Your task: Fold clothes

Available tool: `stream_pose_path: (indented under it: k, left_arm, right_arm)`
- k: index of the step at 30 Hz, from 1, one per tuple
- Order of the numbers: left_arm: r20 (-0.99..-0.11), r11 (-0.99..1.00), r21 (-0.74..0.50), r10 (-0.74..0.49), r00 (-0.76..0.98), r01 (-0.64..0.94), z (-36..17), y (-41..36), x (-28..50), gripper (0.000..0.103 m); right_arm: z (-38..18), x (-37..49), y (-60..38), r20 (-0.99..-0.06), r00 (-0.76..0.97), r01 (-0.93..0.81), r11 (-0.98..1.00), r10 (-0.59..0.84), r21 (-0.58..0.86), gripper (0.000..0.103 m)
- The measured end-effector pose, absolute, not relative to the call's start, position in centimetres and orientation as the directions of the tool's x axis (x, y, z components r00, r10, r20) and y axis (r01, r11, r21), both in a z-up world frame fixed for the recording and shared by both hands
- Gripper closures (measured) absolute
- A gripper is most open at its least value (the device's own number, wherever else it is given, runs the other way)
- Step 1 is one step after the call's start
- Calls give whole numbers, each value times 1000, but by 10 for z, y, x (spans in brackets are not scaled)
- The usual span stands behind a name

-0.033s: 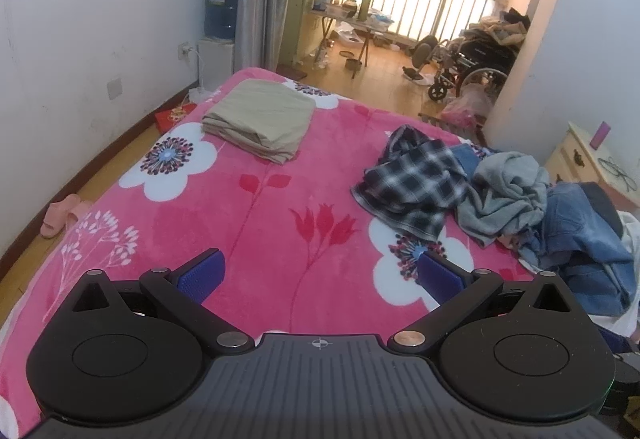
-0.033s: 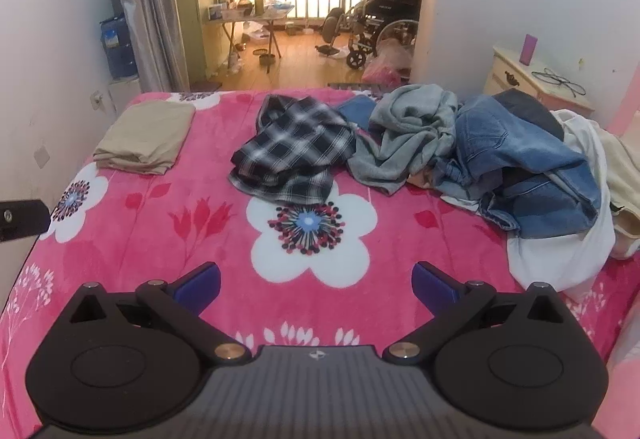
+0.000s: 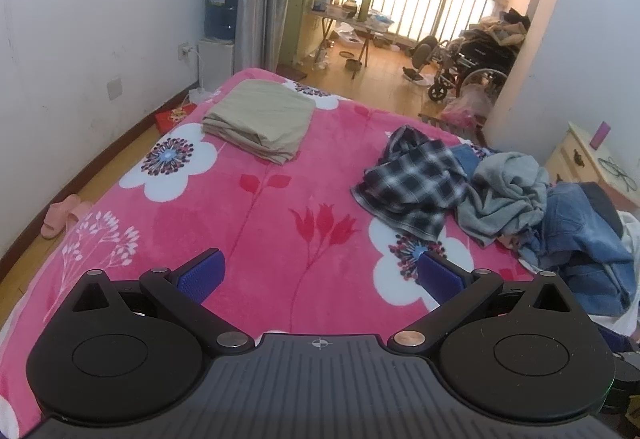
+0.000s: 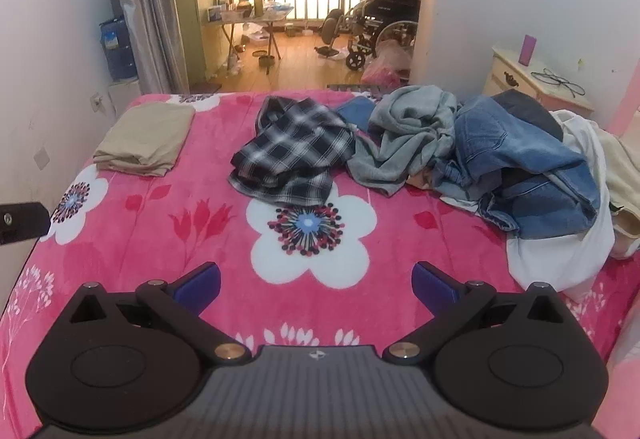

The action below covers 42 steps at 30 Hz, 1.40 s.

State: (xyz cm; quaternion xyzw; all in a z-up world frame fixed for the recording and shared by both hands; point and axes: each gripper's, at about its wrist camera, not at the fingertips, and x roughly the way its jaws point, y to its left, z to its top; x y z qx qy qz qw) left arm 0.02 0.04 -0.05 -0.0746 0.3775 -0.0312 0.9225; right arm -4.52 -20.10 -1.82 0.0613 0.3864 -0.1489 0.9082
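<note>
The left claw (image 3: pixel 320 275) and right claw (image 4: pixel 316 285) both hang over the pink floral blanket (image 4: pixel 160 239) with fingers spread wide, holding nothing. Ahead lies a crumpled plaid shirt (image 4: pixel 290 155), beside a grey sweatshirt (image 4: pixel 408 135) and jeans (image 4: pixel 520 167). Folded beige cloth (image 3: pixel 260 119) sits far left.

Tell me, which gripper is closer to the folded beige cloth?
Left. The left gripper hovers open on the same side of the bed as the folded beige cloth; the right gripper hovers open farther right, facing the plaid shirt.
</note>
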Motion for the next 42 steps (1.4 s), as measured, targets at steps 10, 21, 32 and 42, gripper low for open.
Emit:
stream_pose_path:
  k: [10, 21, 32, 42]
  left_arm:
    - [-737, 987, -157, -143, 660, 39, -4, 5, -3, 0]
    - [-737, 993, -107, -109, 667, 44, -9, 0, -8, 0]
    - [-742, 995, -88, -103, 662, 56, -17, -1, -7, 0]
    - [-738, 996, -70, -86, 669, 51, -20, 2, -9, 0]
  right_arm:
    - [-13, -50, -202, -708, 667, 324, 946, -231, -3, 0]
    - [-12, -49, -205, -715, 659, 334, 942, -232, 3, 0]
    - [-15, -46, -202, -723, 648, 334, 942, -240, -13, 0]
    - [-19, -44, -197, -726, 644, 328, 944, -240, -21, 0]
